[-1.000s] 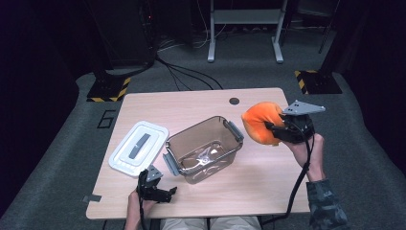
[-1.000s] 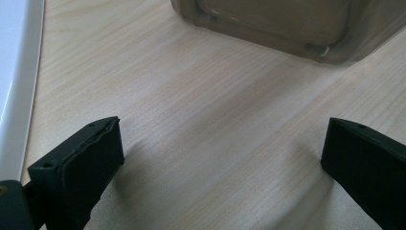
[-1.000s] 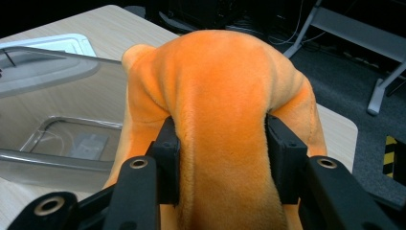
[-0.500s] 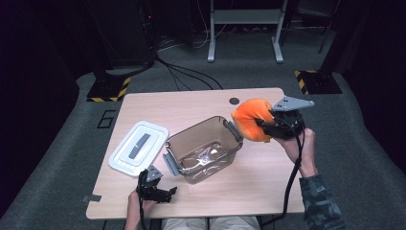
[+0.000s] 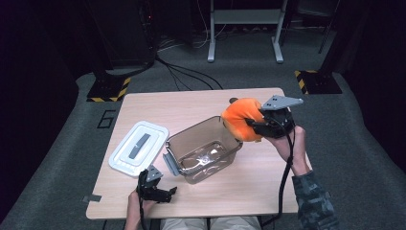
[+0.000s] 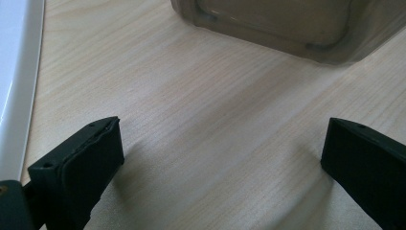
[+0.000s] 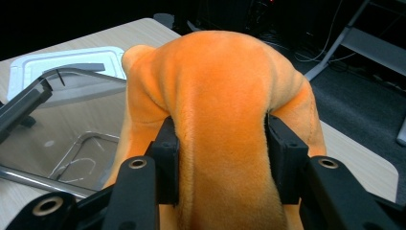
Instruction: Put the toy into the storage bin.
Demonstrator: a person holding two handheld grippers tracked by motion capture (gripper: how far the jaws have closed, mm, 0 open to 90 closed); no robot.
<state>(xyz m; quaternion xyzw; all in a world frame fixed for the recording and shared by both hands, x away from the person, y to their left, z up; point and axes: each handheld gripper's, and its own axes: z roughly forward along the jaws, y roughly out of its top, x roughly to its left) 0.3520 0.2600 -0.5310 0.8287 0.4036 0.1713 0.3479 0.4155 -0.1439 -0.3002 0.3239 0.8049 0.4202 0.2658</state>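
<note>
An orange plush toy (image 5: 242, 120) hangs above the table, just right of a clear plastic container (image 5: 203, 151). My right gripper (image 5: 256, 123) is shut on the toy; in the right gripper view the jaws squeeze the plush toy (image 7: 220, 124) from both sides, with the container (image 7: 57, 143) below and to its left. My left gripper (image 5: 160, 189) rests low at the table's front edge, open. Its black fingers (image 6: 76, 167) stand wide apart over bare wood, with the container's base (image 6: 287, 24) ahead.
A white lid (image 5: 139, 148) with a grey handle lies left of the container on the wooden table (image 5: 191, 108). Its edge (image 6: 14, 86) runs along the left of the left gripper view. Dark floor, cables and stands surround the table.
My right gripper has carried the orange plush toy leftward, from the table's right edge to just beside the container's right rim. The left gripper has stayed put.
</note>
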